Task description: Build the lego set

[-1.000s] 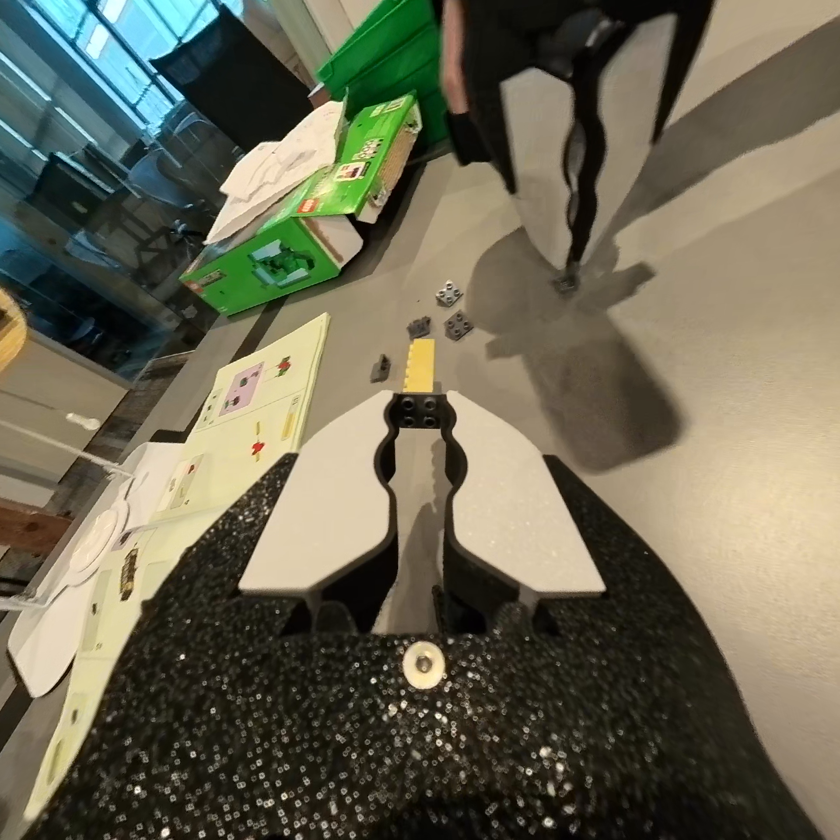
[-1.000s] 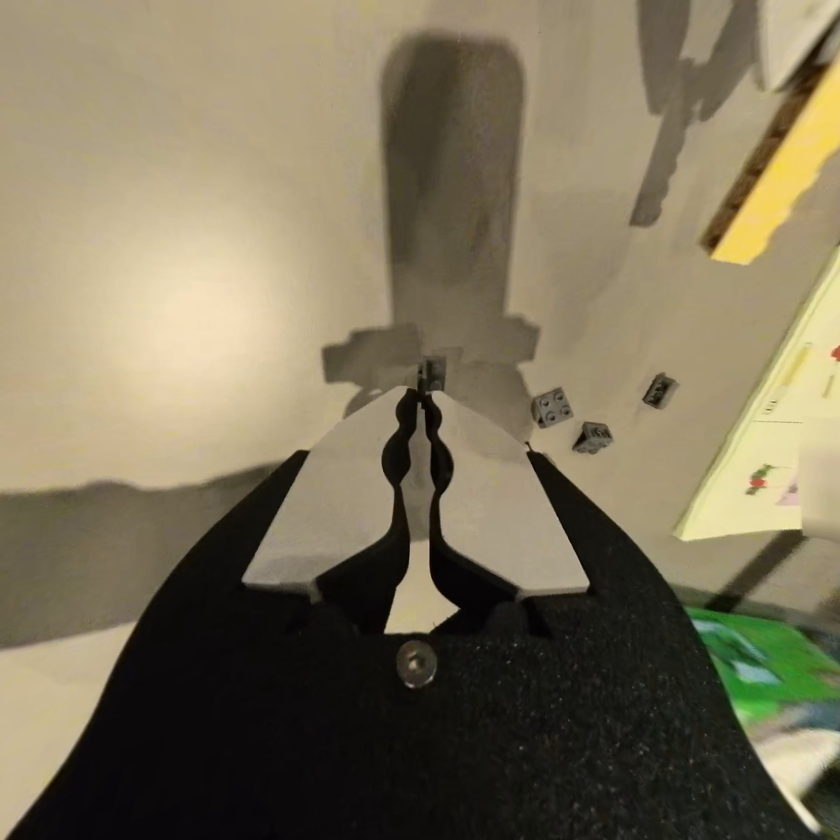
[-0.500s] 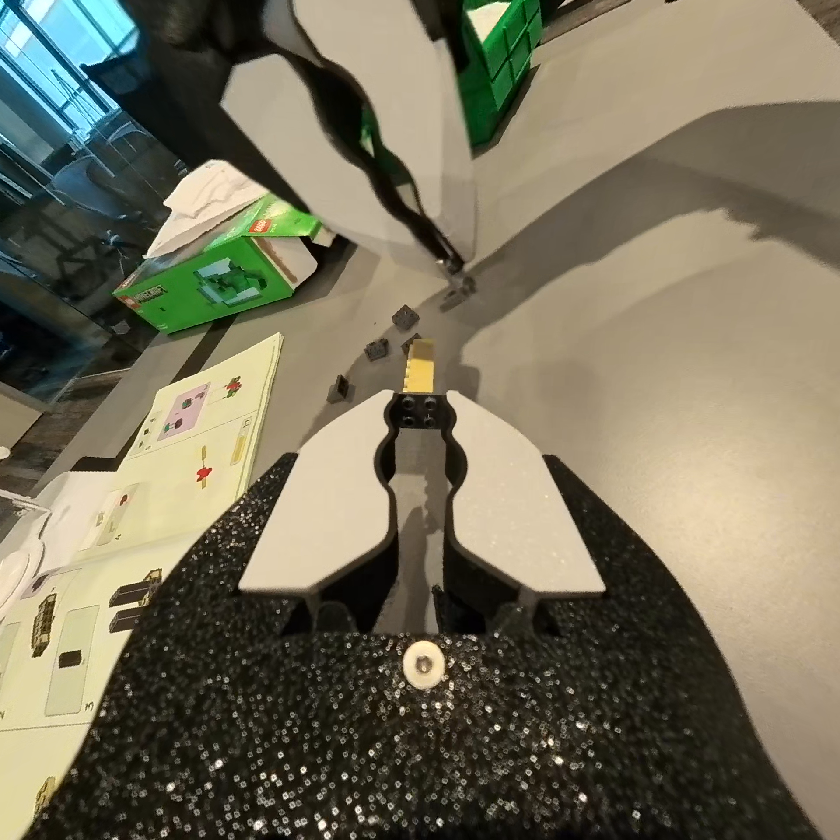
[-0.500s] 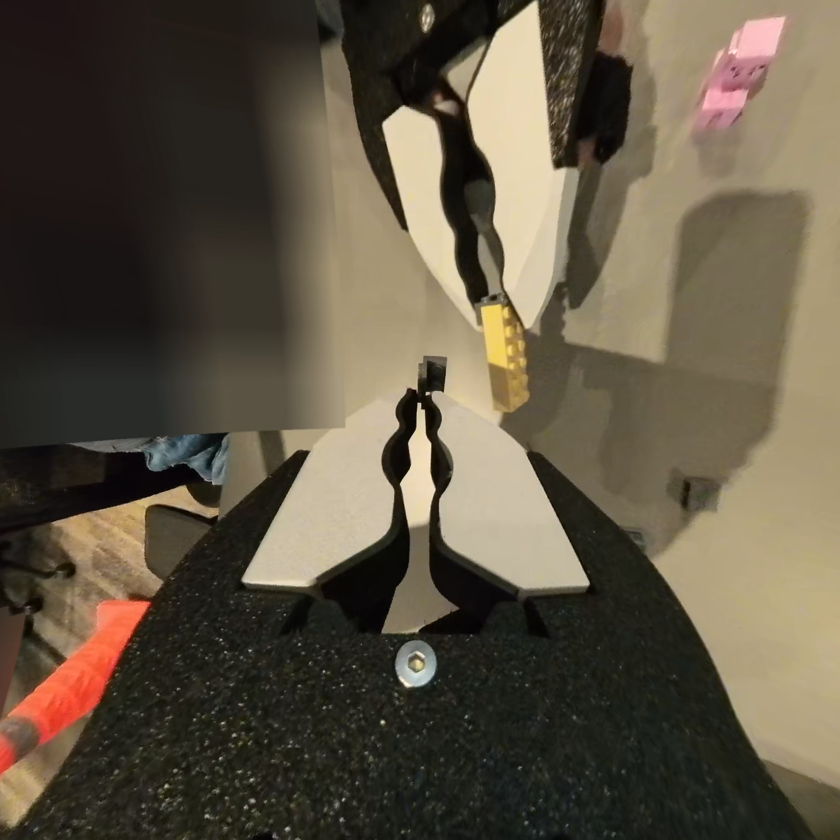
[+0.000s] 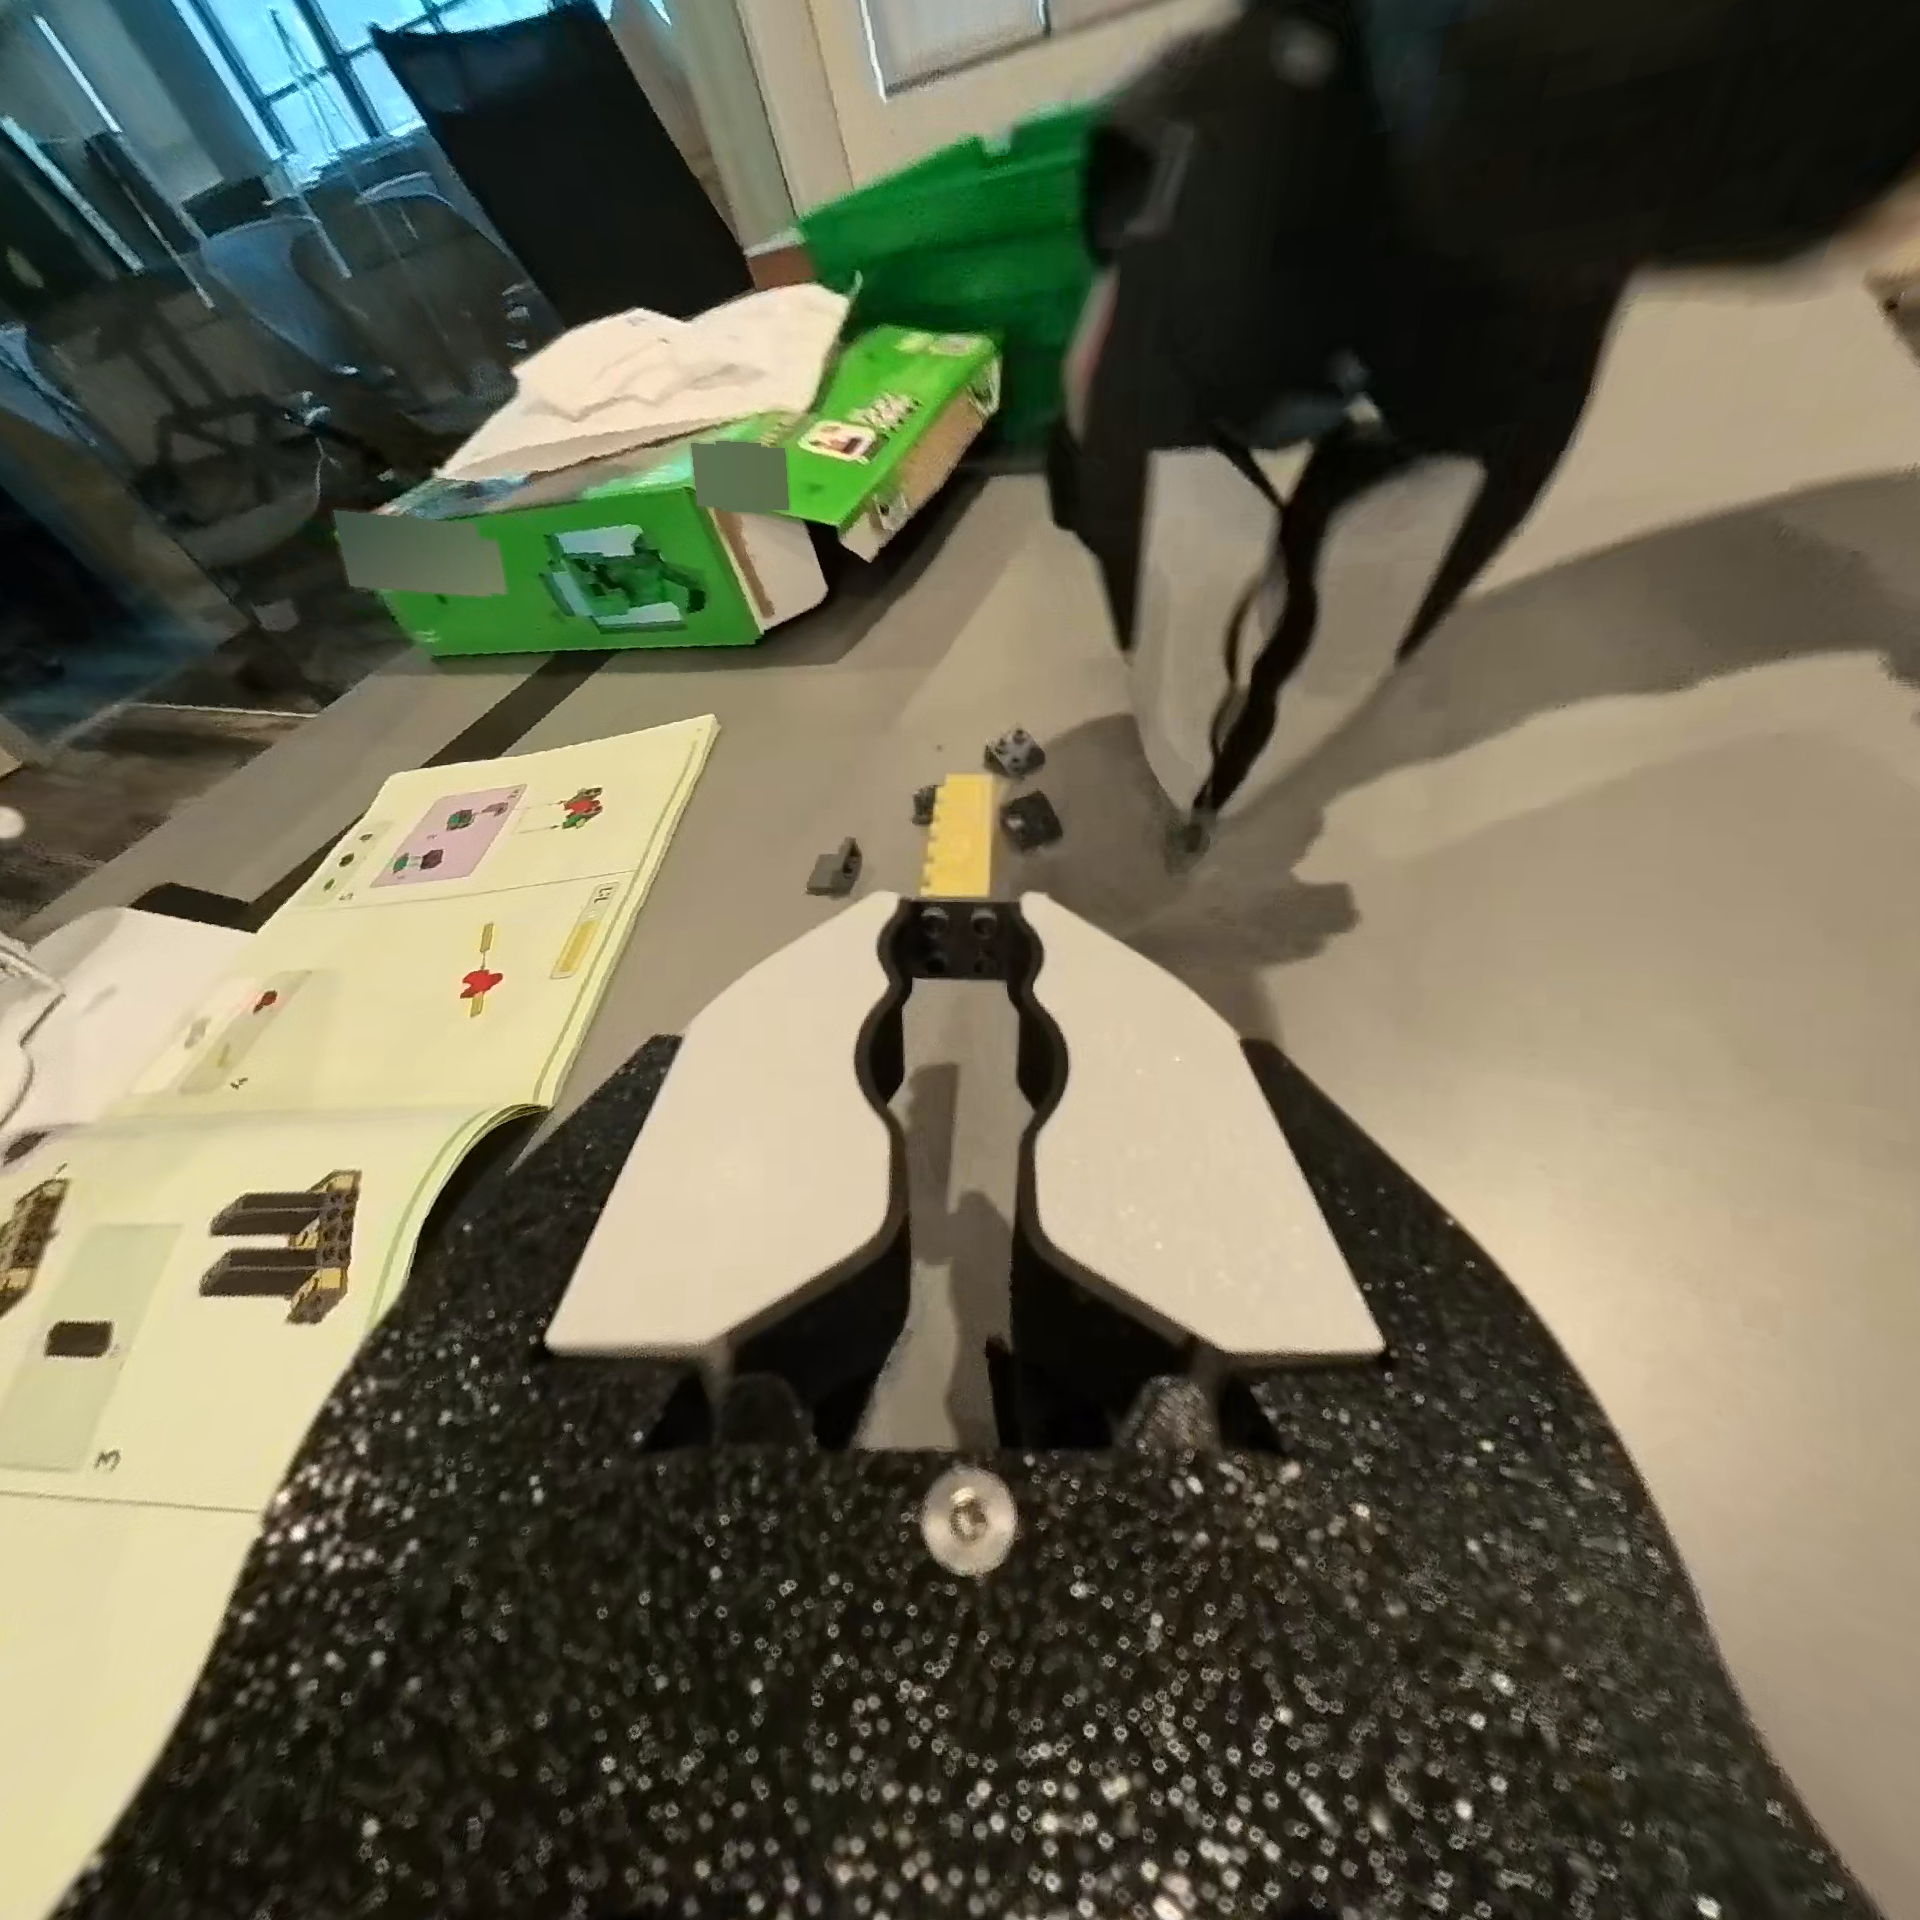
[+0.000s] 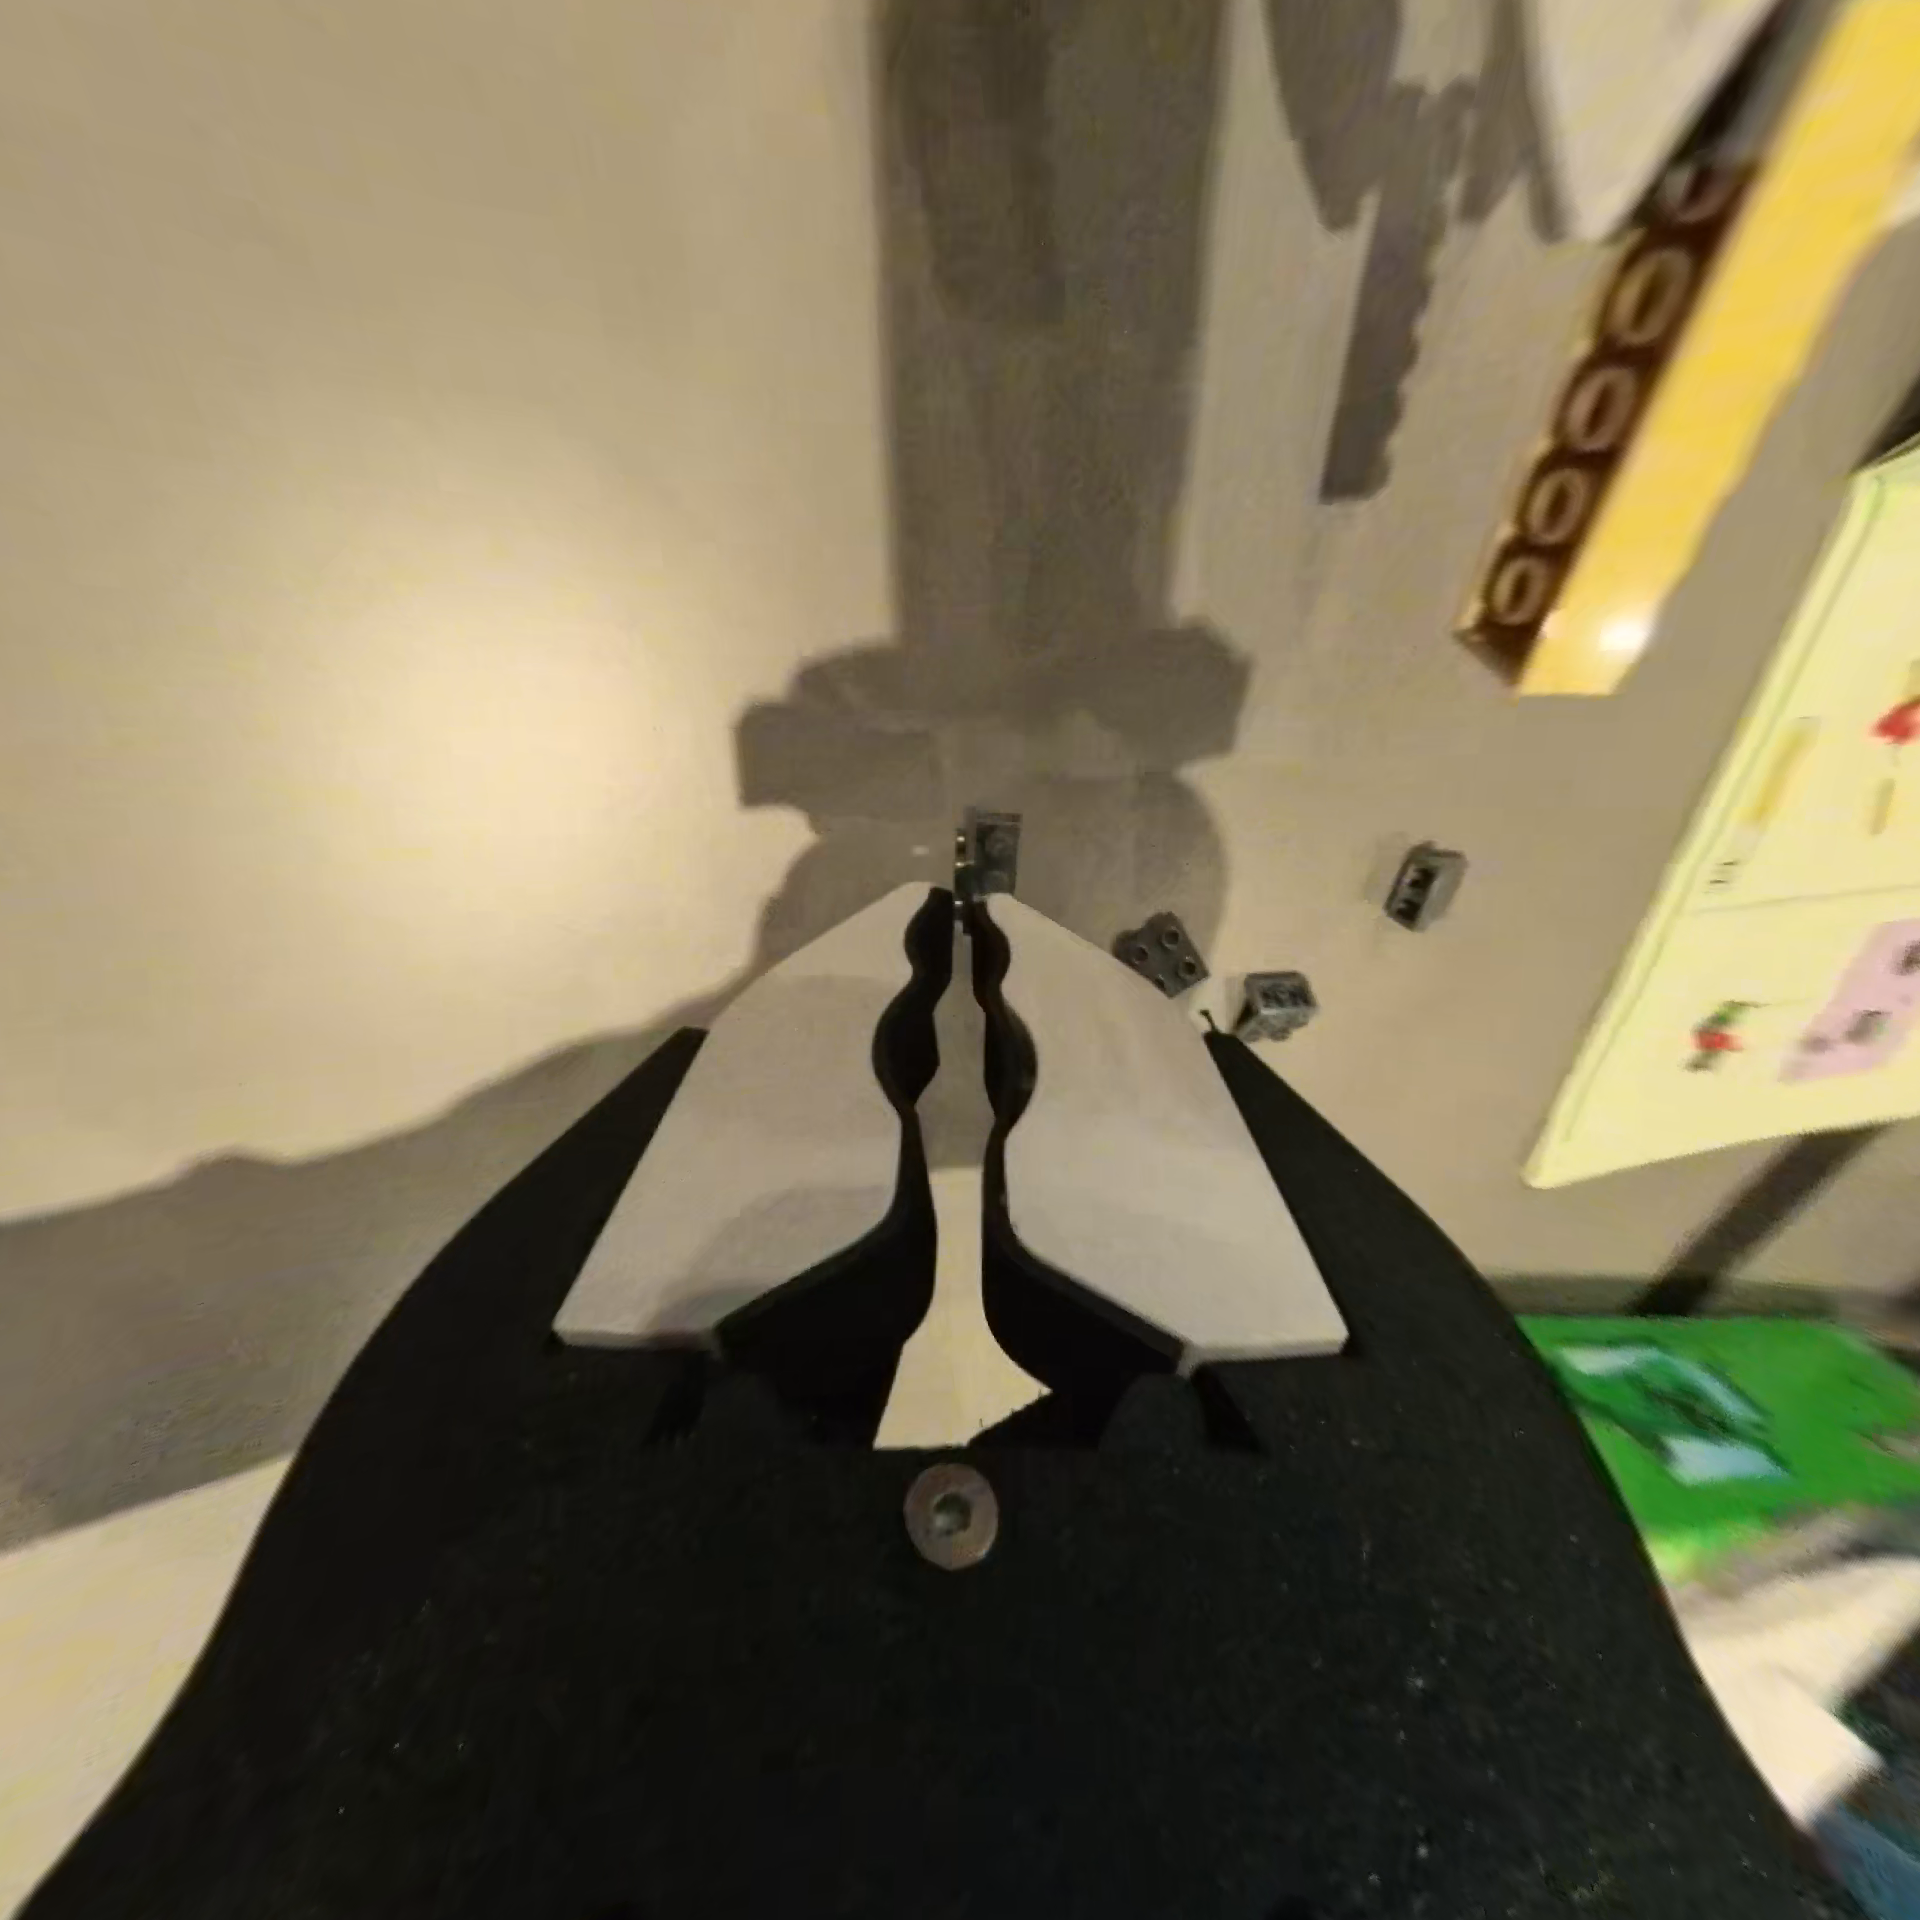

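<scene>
My left gripper (image 5: 956, 930) is shut on a black brick (image 5: 954, 940) joined to a long yellow brick (image 5: 962, 844) that sticks out forward above the grey table. The yellow brick also shows at the top right of the right wrist view (image 6: 1621, 416). My right gripper (image 6: 961, 899) is shut on a small grey piece (image 6: 989, 852) and points down at the table. In the left wrist view the right gripper (image 5: 1195, 823) stands with its tips at the table surface, just right of the yellow brick.
Small grey pieces lie on the table (image 5: 836, 868), (image 5: 1013, 750), (image 5: 1032, 819), also in the right wrist view (image 6: 1164, 951), (image 6: 1278, 1006), (image 6: 1423, 883). An open instruction booklet (image 5: 499, 935) lies at the left. A green box (image 5: 582, 561) and a green crate (image 5: 956, 239) stand behind. The tips of one gripper are about 11 cm away from the tips of the other.
Half a second ago the right gripper was lifted close to the yellow brick; it has now swung back down to the table with the grey piece still held. The left gripper keeps its brick.
</scene>
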Motion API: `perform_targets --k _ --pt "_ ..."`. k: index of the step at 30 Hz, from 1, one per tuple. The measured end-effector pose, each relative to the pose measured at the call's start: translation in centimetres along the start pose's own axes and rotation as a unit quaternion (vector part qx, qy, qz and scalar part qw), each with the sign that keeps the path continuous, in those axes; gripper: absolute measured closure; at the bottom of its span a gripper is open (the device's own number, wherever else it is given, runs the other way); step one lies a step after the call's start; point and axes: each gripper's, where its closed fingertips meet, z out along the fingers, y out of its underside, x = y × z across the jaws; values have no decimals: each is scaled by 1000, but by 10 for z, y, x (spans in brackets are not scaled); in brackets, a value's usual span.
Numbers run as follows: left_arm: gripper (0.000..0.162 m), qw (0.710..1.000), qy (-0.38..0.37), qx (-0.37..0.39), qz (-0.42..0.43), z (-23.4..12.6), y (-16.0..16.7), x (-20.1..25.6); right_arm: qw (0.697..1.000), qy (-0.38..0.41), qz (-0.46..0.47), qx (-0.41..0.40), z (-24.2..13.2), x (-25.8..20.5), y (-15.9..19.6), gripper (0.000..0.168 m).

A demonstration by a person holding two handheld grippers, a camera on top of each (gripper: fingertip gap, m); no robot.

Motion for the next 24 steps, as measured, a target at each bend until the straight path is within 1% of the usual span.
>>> perform_targets --k 1,5,8,12,16,19,22,24 --pt "146 1000 -1 4 -5 -1 -1 -2 999 23 -20 -11 2 0 1 165" --pt "146 1000 -4 11 -16 -3 -1 -5 993 73 -82 -46 5 -3 3 165" --pt "146 1000 -10 9 -5 -2 -1 -5 989 70 -111 -69 8 -8 7 165" --pt "146 1000 -18 1 21 -2 0 -4 990 32 -124 -52 9 -18 3 165" --pt "146 999 -18 -5 34 0 1 -2 994 -8 -108 -35 8 -20 3 165" --pt "146 999 -22 -7 45 0 1 -2 993 -52 -99 -29 6 -23 3 165" --pt "146 998 -26 -11 55 0 1 -2 993 -97 -67 -8 2 -23 -4 165" --pt "146 998 -27 -12 58 0 1 -2 992 -106 -60 -10 3 -19 -3 165"
